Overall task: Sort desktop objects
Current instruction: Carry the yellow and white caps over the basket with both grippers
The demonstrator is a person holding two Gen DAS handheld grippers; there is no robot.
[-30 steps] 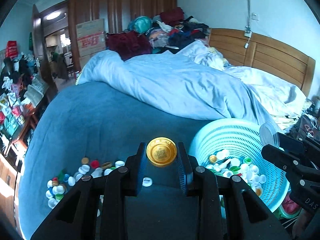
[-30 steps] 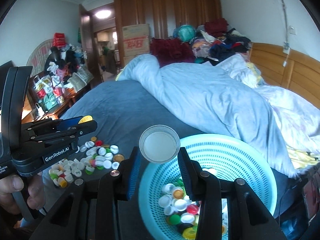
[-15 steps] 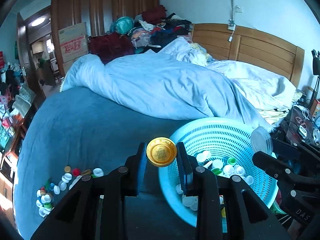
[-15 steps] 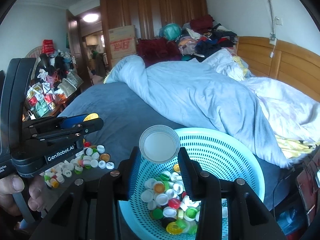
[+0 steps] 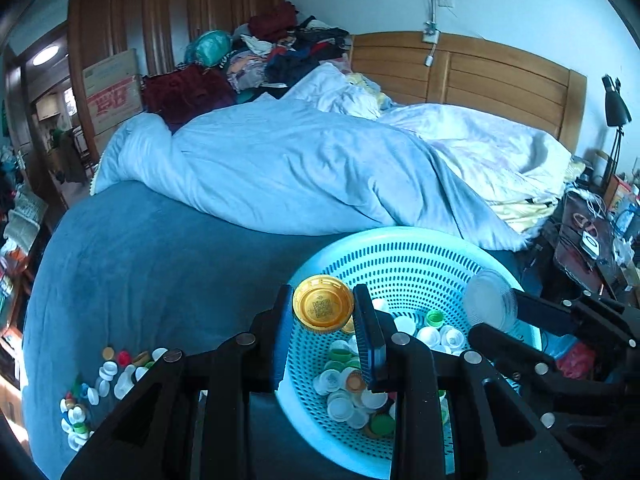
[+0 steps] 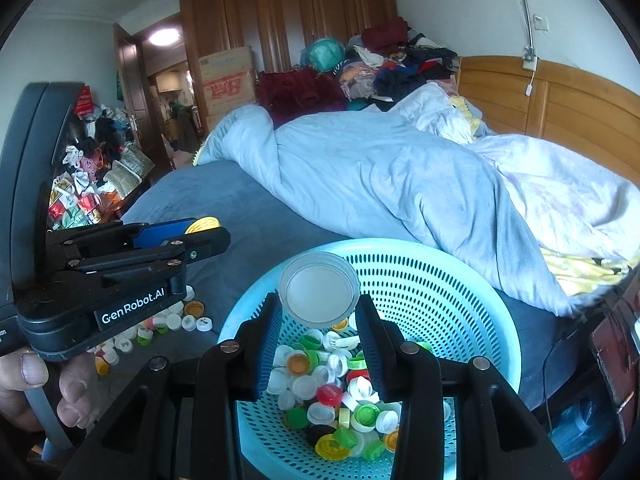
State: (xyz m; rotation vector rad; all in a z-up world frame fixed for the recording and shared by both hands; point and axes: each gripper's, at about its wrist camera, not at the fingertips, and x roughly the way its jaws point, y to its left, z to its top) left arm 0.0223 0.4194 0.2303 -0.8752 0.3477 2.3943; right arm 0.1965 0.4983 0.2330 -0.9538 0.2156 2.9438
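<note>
My left gripper (image 5: pixel 323 305) is shut on a yellow bottle cap (image 5: pixel 322 303) and hangs over the left rim of the light blue perforated basket (image 5: pixel 404 240). From the right wrist view, that gripper (image 6: pixel 204 227) shows at the left, with the yellow cap (image 6: pixel 205 224) at its tip and a hand below it. Over the same basket (image 6: pixel 460 276), my right gripper (image 6: pixel 319 295) is shut on a larger white lid (image 6: pixel 319 294). The basket holds several caps, white, green, red and orange. More loose caps (image 5: pixel 105 376) lie on the blue blanket at the left.
A rumpled pale blue duvet (image 5: pixel 288 164) covers the bed behind the basket, with a wooden headboard (image 5: pixel 480 76) beyond it. A cluttered bedside table (image 5: pixel 592 236) stands at the right. Clothes are piled before a wardrobe (image 5: pixel 180 20) at the back.
Both grippers have moved right, away from the loose caps, and now hang over the basket. Each still holds its cap.
</note>
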